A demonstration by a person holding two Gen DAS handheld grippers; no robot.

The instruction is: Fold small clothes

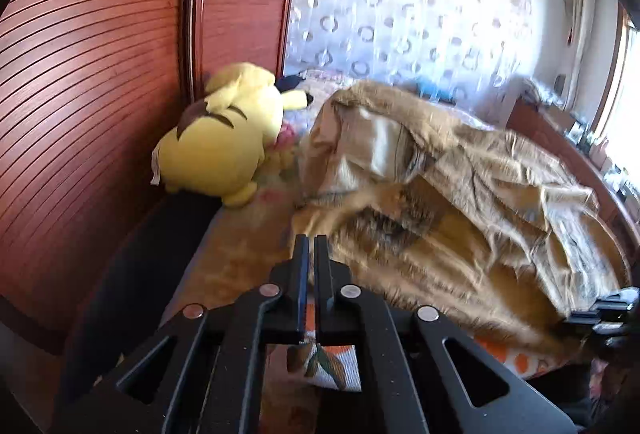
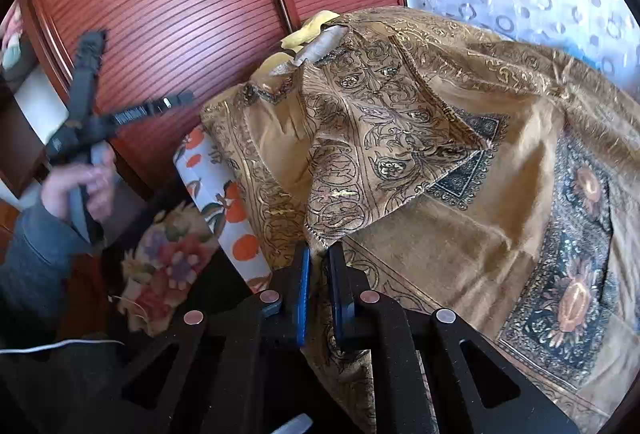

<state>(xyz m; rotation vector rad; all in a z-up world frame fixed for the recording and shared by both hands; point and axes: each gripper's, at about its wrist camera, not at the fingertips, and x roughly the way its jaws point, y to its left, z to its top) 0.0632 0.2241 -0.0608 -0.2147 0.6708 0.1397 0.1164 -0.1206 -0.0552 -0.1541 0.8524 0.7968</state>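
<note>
A tan cloth (image 1: 460, 173) with dark ornate print (image 2: 400, 113) lies rumpled and partly folded over on the bed. In the right wrist view my right gripper (image 2: 320, 250) is shut on a folded corner of this cloth, which dips between its blue-padded fingers (image 2: 303, 274). That gripper also shows at the left wrist view's right edge (image 1: 612, 308). My left gripper (image 1: 311, 246) has its fingers together with nothing visible between them, over the bed left of the cloth. From the right wrist view it appears blurred and raised (image 2: 92, 73), held by a person's hand (image 2: 80, 185).
A yellow plush toy (image 1: 224, 137) lies against the reddish slatted wardrobe (image 1: 100, 73) at the bed's left side. A sheet with an orange-fruit print (image 2: 228, 201) and a floral pillow (image 2: 168, 258) sit at the near edge. A patterned curtain (image 1: 400, 13) hangs behind.
</note>
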